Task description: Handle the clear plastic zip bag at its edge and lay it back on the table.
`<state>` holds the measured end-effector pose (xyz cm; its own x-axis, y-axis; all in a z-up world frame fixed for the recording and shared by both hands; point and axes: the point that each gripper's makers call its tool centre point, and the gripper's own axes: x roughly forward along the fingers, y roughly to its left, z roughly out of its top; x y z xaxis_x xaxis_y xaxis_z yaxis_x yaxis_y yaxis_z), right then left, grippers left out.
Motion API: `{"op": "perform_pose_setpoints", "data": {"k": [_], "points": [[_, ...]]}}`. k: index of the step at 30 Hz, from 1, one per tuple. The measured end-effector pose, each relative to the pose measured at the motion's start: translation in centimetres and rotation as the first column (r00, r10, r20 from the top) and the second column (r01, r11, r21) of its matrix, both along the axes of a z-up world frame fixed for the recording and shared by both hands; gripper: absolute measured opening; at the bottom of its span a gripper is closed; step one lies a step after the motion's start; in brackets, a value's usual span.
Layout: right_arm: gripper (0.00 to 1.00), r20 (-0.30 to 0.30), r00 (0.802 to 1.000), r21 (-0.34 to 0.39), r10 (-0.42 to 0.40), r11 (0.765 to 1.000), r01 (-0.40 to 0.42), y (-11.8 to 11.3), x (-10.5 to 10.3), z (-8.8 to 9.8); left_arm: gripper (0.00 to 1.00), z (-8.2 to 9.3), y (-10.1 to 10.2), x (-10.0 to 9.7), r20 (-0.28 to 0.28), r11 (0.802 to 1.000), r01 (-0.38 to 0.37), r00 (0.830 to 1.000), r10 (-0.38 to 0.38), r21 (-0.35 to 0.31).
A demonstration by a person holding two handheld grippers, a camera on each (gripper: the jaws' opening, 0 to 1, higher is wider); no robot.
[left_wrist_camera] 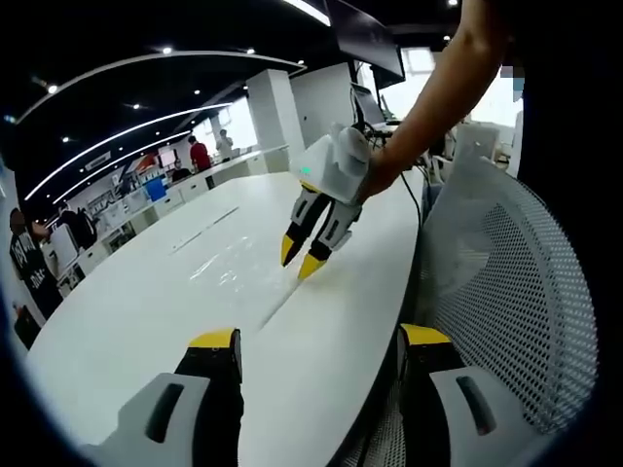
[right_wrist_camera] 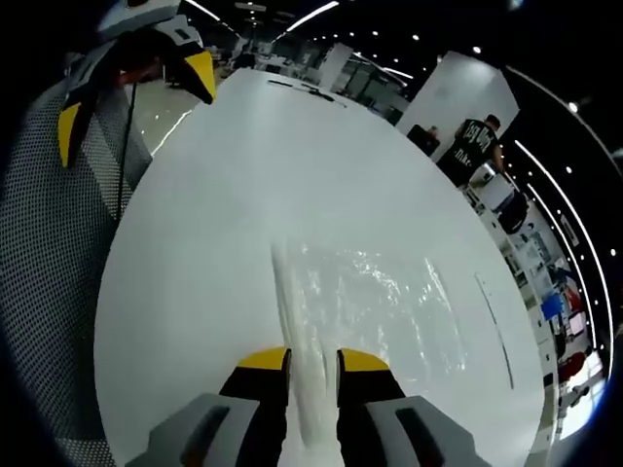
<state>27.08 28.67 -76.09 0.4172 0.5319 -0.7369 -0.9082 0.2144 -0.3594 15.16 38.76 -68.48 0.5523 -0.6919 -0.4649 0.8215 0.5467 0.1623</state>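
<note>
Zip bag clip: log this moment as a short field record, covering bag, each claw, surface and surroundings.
bag: clear plastic zip bag lying flat on the white table
right claw: right claw closed on the bag's zip edge, jaws either side of the strip
left claw: left claw open, holding nothing, over the table's near edge
seating: white mesh chair beside the table
background: a person in a black shirt standing off the table's far side

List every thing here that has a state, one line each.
Bag: lying flat on the table, zip edge between the right claw's jaws.
Right claw: jaws close on the bag's edge.
Left claw: open, empty, held over the table edge.
Table: bears the bag.
Mesh chair: at the table edge, unoccupied.
</note>
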Motion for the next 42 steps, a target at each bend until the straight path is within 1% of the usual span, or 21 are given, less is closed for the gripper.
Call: {"op": "perform_pose_setpoints", "data": {"k": [2, 4, 6, 8, 9, 11, 14, 15, 19, 21, 24, 26, 28, 30, 32, 33, 35, 37, 39, 40, 42], "points": [[0.24, -0.024, 0.999, 0.028, -0.039, 0.999, 0.04, -0.2, -0.2, 0.3, 0.64, -0.1, 0.1, 0.1, -0.003, 1.0, -0.004, 1.0, 0.004, -0.004], [0.24, -0.041, 0.997, 0.06, -0.069, 0.996, 0.072, -0.5, -0.4, 0.8, 0.64, -0.2, 0.4, 0.2, -0.011, 1.0, -0.008, 1.0, 0.008, -0.017], [0.27, -0.05, 0.993, 0.079, -0.106, 0.991, 0.109, -0.8, -0.5, 1.3, 0.64, -0.5, 0.6, 0.3, -0.012, 1.0, -0.012, 1.0, 0.011, -0.019], [0.3, -0.061, 0.989, 0.126, -0.137, 0.982, 0.144, -1.1, -0.3, 1.6, 0.64, -0.7, 0.7, 0.4, -0.013, 1.0, -0.015, 1.0, 0.014, -0.019], [0.32, -0.071, 0.983, 0.142, -0.169, 0.974, 0.177, -1.4, -0.3, 1.8, 0.64, -0.7, 0.7, 0.4, -0.013, 1.0, -0.015, 1.0, 0.015, -0.02], [0.37, -0.086, 0.975, 0.162, -0.205, 0.963, 0.217, -2.2, -0.5, 2.5, 0.64, -0.7, 0.7, 0.5, -0.01, 1.0, -0.02, 1.0, 0.02, -0.021], [0.39, -0.075, 0.971, 0.172, -0.228, 0.956, 0.238, -3.4, -0.8, 3.2, 0.62, -1.4, 1.1, 0.7, -0.011, 1.0, -0.026, 1.0, 0.026, -0.008], [0.4, -0.068, 0.971, 0.174, -0.231, 0.955, 0.24, -3.8, -1.1, 3.5, 0.62, -1.6, 1.1, 0.7, -0.015, 1.0, -0.026, 1.0, 0.026, -0.004], [0.45, -0.069, 0.961, 0.184, -0.27, 0.943, 0.278, -5.6, -2.0, 4.4, 0.63, -1.1, 0.7, 0.7, -0.016, 0.999, -0.034, 0.999, 0.034, -0.013], [0.48, -0.072, 0.953, 0.198, -0.296, 0.932, 0.304, -6.5, -2.6, 4.8, 0.64, -1.2, 0.8, 0.8, -0.017, 0.999, -0.037, 0.999, 0.037, -0.015], [0.56, -0.08, 0.937, 0.212, -0.34, 0.913, 0.349, -7.7, -3.5, 5.3, 0.65, -1.4, 0.9, 0.9, -0.017, 0.999, -0.038, 0.999, 0.038, -0.015], [0.57, -0.087, 0.931, 0.224, -0.356, 0.903, 0.366, -8.3, -4.0, 5.6, 0.65, -1.4, 0.9, 1.0, -0.019, 0.999, -0.04, 0.999, 0.04, -0.017], [0.58, -0.09, 0.916, 0.23, -0.39, 0.887, 0.4, -9.2, -4.4, 5.8, 0.66, -1.5, 1.0, 1.0, -0.019, 0.999, -0.044, 0.999, 0.044, -0.014], [0.6, -0.108, 0.902, 0.248, -0.418, 0.867, 0.432, -9.7, -4.9, 6.0, 0.65, -1.6, 1.1, 1.1, -0.021, 0.998, -0.054, 0.998, 0.054, -0.009], [0.62, -0.11, 0.891, 0.252, -0.44, 0.855, 0.453, -10.2, -5.6, 6.0, 0.65, -1.6, 1.1, 1.2, -0.02, 0.998, -0.059, 0.998, 0.058, -0.012], [0.63, -0.121, 0.88, 0.263, -0.458, 0.841, 0.474, -10.5, -5.9, 6.0, 0.66, -1.6, 1.0, 1.2, -0.02, 0.998, -0.059, 0.998, 0.058, -0.013], [0.64, -0.137, 0.867, 0.28, -0.479, 0.821, 0.498, -10.8, -6.2, 5.9, 0.67, -1.7, 1.0, 1.2, -0.021, 0.998, -0.059, 0.998, 0.059, -0.016], [0.65, -0.13, 0.865, 0.278, -0.485, 0.819, 0.501, -11.1, -6.8, 5.7, 0.67, -1.9, 1.0, 1.2, -0.026, 0.998, -0.059, 0.998, 0.058, -0.021], [0.65, -0.098, 0.873, 0.249, -0.479, 0.837, 0.487, -11.3, -7.0, 5.8, 0.68, -2.0, 1.1, 1.2, -0.026, 0.998, -0.059, 0.998, 0.058, -0.023], [0.65, -0.085, 0.875, 0.254, -0.476, 0.839, 0.481, -11.3, -7.0, 6.1, 0.68, -2.1, 1.1, 1.3, -0.024, 0.998, -0.058, 0.998, 0.057, -0.022], [0.67, -0.089, 0.876, 0.272, -0.475, 0.834, 0.48, -11.0, -7.1, 6.4, 0.69, -1.9, 1.0, 1.3, -0.017, 0.998, -0.056, 0.998, 0.056, -0.021]]}}
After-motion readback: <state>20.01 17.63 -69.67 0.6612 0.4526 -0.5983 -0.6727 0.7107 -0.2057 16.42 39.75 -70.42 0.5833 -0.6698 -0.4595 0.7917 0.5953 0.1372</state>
